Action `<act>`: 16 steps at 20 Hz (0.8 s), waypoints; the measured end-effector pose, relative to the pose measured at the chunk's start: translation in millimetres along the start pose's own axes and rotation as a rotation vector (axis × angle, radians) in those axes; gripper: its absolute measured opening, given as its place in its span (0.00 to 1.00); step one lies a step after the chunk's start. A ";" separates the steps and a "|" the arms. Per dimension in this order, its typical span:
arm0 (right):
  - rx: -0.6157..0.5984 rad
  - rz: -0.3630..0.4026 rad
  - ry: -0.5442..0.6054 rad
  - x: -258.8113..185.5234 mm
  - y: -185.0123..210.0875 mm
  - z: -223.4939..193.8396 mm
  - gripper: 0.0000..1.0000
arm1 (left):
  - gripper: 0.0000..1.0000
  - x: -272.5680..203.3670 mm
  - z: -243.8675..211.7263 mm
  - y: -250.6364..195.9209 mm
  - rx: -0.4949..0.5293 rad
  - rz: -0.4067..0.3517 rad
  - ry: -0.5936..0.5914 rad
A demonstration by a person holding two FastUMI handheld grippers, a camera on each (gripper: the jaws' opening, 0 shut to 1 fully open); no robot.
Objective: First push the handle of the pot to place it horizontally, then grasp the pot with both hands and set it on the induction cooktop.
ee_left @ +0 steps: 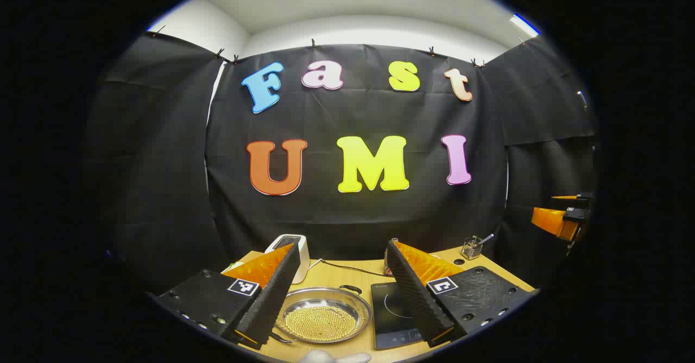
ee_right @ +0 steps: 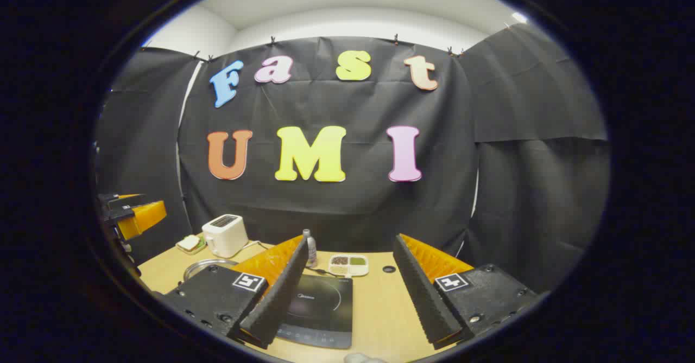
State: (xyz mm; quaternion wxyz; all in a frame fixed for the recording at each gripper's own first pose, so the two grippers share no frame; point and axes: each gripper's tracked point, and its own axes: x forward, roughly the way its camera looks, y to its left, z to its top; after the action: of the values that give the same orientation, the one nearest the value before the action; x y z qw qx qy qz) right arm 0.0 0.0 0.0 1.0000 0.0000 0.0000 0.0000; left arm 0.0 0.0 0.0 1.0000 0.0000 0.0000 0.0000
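The pot (ee_left: 322, 315) is showing as shiny, polished metal, its shallow bowl holding a grainy bed of small yellowish beads. The induction cooktop (ee_right: 317, 310) is looking like smooth, glossy dark glass, catching faint reflections. The worktop (ee_right: 374, 309) is reading as pale wood with a matt, even finish. The toaster (ee_right: 223, 235) is appearing as smooth, cream plastic with a soft sheen. The left tool (ee_left: 342, 292) and right tool (ee_right: 347, 298) are showing ribbed, rough inner faces, matt in finish.
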 end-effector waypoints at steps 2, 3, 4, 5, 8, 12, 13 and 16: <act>-0.002 -0.002 0.004 -1.1 -0.1 -2.2 0.97 | 0.96 -0.6 -2.4 2.5 -0.001 0.003 0.003; -0.002 -0.002 0.006 -0.8 0.0 -2.6 0.96 | 0.96 -0.9 -2.7 3.2 0.000 0.003 0.003; -0.002 -0.002 0.013 -0.7 0.3 -4.0 0.97 | 0.96 -1.0 -4.4 4.1 0.003 0.006 0.006; -0.002 0.001 0.020 -0.3 1.2 -7.3 0.97 | 0.96 -1.2 -6.1 5.8 0.005 0.007 0.012; -0.007 0.003 0.030 -1.2 3.7 -10.4 0.97 | 0.96 -0.8 -9.7 7.7 0.005 0.009 0.019; -0.012 0.000 0.024 -1.3 3.3 -8.7 0.97 | 0.96 0.1 -11.3 11.1 0.005 0.017 0.019; -0.012 0.000 0.026 -0.9 2.8 -8.6 0.97 | 0.96 0.8 -12.5 11.4 0.009 0.017 0.024; -0.008 0.013 0.028 -1.4 5.6 -9.6 0.97 | 0.93 -0.7 -20.5 4.7 0.005 -0.020 0.054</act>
State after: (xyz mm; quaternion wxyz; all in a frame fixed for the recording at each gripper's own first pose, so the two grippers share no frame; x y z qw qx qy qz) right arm -1.4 5.6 -9.6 0.9999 -0.0041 0.0141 0.0063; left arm -0.7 4.7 -20.5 0.9996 0.0023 0.0270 -0.0097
